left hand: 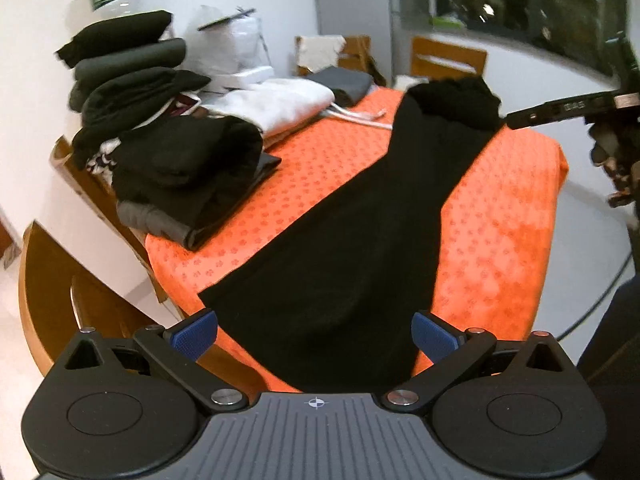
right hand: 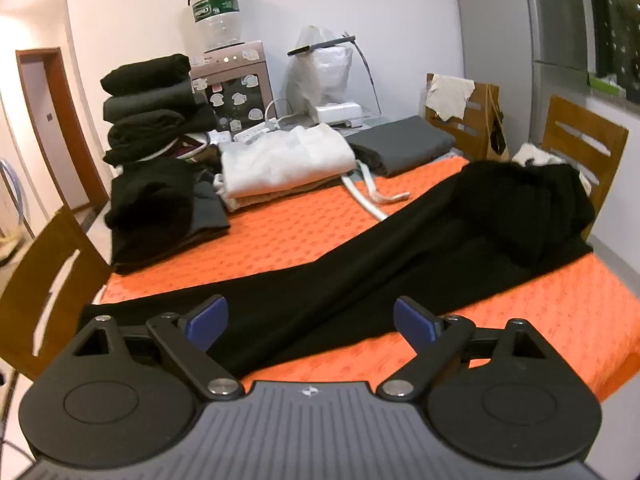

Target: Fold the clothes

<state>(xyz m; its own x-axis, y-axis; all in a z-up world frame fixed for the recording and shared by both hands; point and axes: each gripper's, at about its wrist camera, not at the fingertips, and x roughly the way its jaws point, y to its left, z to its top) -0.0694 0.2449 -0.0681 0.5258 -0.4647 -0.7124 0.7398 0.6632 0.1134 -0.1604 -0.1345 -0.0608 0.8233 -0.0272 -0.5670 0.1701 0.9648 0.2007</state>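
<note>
Orange tablecloth [right hand: 560, 312]: black trousers' [right hand: 400, 248] waist bunched, unreadable; both grippers' fingers spread, empty.

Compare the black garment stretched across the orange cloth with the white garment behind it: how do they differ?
The black garment lies spread out long across the orange tablecloth, bunched at its far end and not yet folded; the white garment is a compact folded bundle. The black one sits nearest both open grippers; the white one sits farther back, next to the dark stacks. White drawstrings trail from the white one; none show on the black one. Both rest on the tablecloth.
</note>
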